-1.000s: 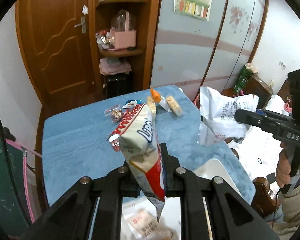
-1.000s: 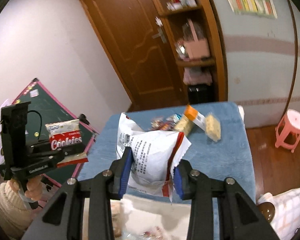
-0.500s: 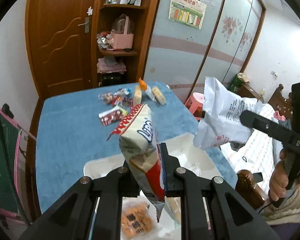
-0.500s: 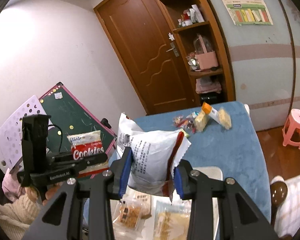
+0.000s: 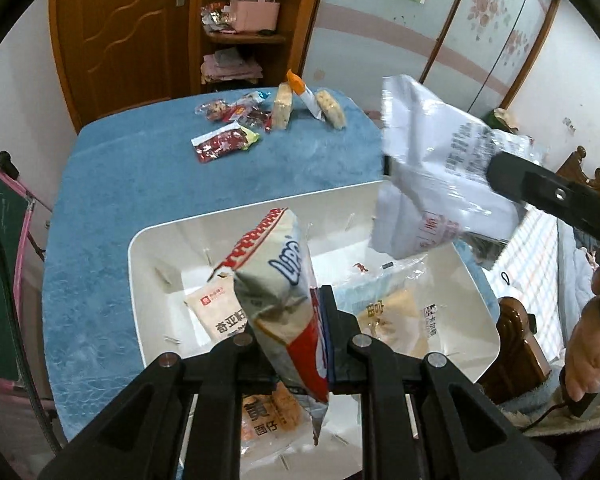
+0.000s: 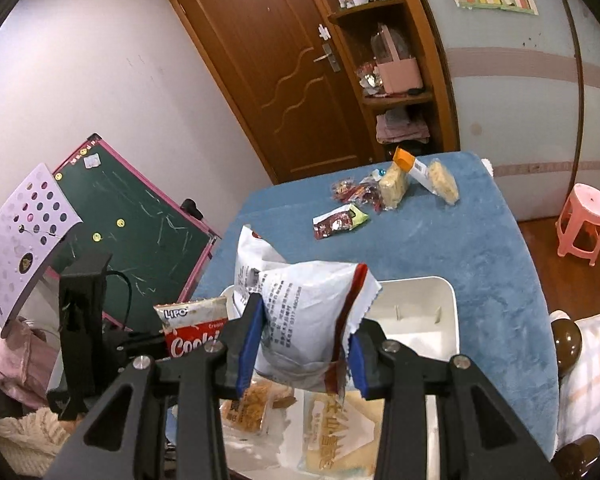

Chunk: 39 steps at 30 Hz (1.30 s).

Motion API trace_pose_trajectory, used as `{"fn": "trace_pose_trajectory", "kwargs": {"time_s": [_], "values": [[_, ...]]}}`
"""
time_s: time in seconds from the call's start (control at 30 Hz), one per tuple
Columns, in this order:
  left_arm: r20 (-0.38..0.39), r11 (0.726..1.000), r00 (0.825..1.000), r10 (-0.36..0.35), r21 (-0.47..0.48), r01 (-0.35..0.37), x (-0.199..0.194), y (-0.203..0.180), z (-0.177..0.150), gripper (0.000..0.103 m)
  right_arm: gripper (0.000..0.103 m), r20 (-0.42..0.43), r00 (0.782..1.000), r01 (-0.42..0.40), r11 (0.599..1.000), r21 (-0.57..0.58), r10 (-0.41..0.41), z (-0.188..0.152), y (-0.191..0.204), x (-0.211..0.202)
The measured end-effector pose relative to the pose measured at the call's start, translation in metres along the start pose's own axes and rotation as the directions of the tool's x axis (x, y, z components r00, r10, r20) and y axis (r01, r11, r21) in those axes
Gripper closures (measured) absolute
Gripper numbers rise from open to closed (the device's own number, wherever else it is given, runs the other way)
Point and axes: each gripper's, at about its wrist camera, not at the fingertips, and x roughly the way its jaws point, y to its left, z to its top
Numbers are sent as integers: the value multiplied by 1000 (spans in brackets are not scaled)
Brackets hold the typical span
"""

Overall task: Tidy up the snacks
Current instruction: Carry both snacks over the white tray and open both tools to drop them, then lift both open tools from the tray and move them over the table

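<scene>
Left wrist: both grippers loaded, hanging over the white bin [image 5: 140,264].
Left gripper [image 5: 290,334] is pinched on the cookie pack [image 5: 276,280]; right gripper [image 6: 304,350] is clamped on the white bag [image 6: 300,312], both above packets lying in the bin. More snacks [image 5: 268,114] sit at the far table edge. Judgement: bags are light, soft, slick film with crushable contents, so grip a flat seam or edge, not the puffed middle.

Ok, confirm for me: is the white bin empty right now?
No, the white bin already holds several snack packets on its floor, below the cookie bag held in the left tool.
</scene>
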Motion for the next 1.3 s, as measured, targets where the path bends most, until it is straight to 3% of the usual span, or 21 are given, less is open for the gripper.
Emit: {"fn": "trace_pose_trajectory", "kwargs": {"time_s": [0.2,0.33,0.37,0.4,0.47,0.53,0.73,1.3], "values": [[8,1000,1000,24,13,-24,3,-2,-1,89,64,-53,999,0,1000,16,1,2,-4,20],[3,1000,1000,19,-1,-19,5,3,-1,82,62,-80,997,13,1000,21,-11,3,-5,31],[3,1000,1000,20,-7,-20,4,5,1,78,62,-76,996,38,999,15,-37,4,-6,35],[7,1000,1000,26,-11,-26,4,7,2,67,59,-67,995,78,997,1,-78,4,-6,38],[24,999,999,46,-23,-45,2,10,4,47,48,-49,974,219,973,-72,-222,3,-4,50],[46,998,997,55,-37,-53,-2,11,5,30,40,-52,955,288,952,-101,-294,-1,-5,60],[65,997,996,69,-46,-66,-4,17,8,30,40,-110,958,255,961,-103,-266,-8,-7,69],[62,998,997,53,-31,-51,-2,12,8,30,40,-103,967,219,969,-117,-232,-8,9,59]]}}
